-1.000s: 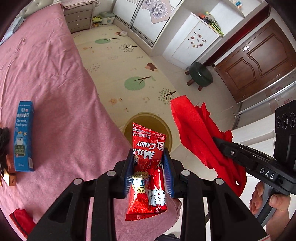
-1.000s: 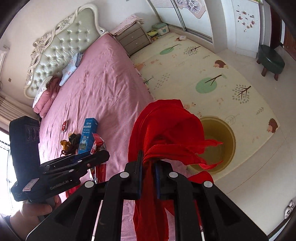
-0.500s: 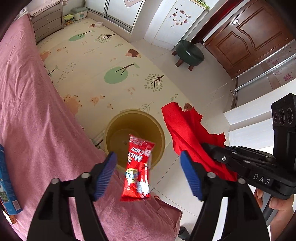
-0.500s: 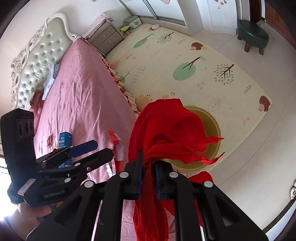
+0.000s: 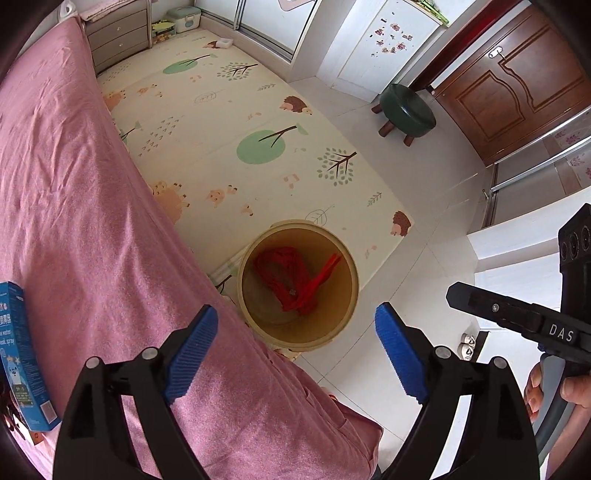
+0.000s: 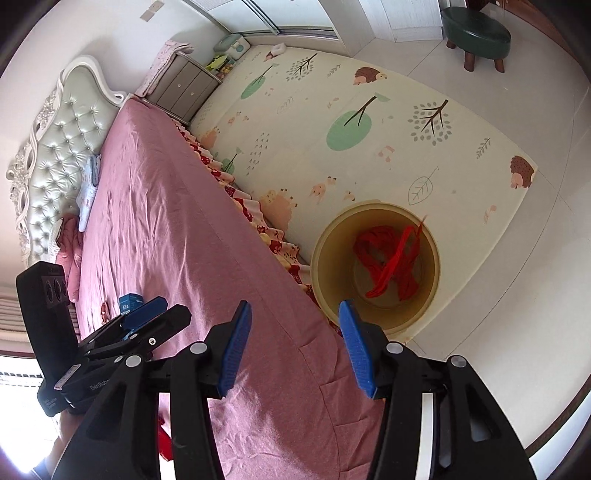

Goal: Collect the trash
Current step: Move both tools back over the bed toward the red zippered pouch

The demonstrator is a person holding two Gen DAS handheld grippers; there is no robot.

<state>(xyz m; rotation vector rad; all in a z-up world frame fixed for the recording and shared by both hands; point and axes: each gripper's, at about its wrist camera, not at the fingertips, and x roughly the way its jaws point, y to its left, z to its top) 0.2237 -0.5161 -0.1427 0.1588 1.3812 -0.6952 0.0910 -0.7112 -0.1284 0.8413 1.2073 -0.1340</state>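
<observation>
A tan round bin (image 5: 299, 223) stands on the floor beside the bed. A crumpled red plastic bag (image 5: 284, 273) lies inside it; I cannot tell the red candy packet apart from it. My left gripper (image 5: 295, 313) hangs above the bin, its jaws opening wide with nothing between them. My right gripper (image 6: 294, 309) also points down near the bin (image 6: 376, 207) and the red bag (image 6: 388, 258), jaws opening and empty. Each gripper shows in the other's view: the right gripper (image 5: 509, 314) at the right, the left gripper (image 6: 147, 314) at the lower left.
The pink bed (image 5: 74, 221) fills the left, with a blue box (image 5: 22, 354) near its edge. A patterned play mat (image 5: 240, 129) covers the floor. A green stool (image 5: 406, 110), a nightstand (image 5: 118, 33) and a wooden door (image 5: 517, 81) stand farther off. A hand (image 5: 535, 387) holds the right gripper.
Both grippers went from shut to open. The candy packet fell from the left jaws and the red bag from the right; red material now lies in the bin. Both hands sank closer.
</observation>
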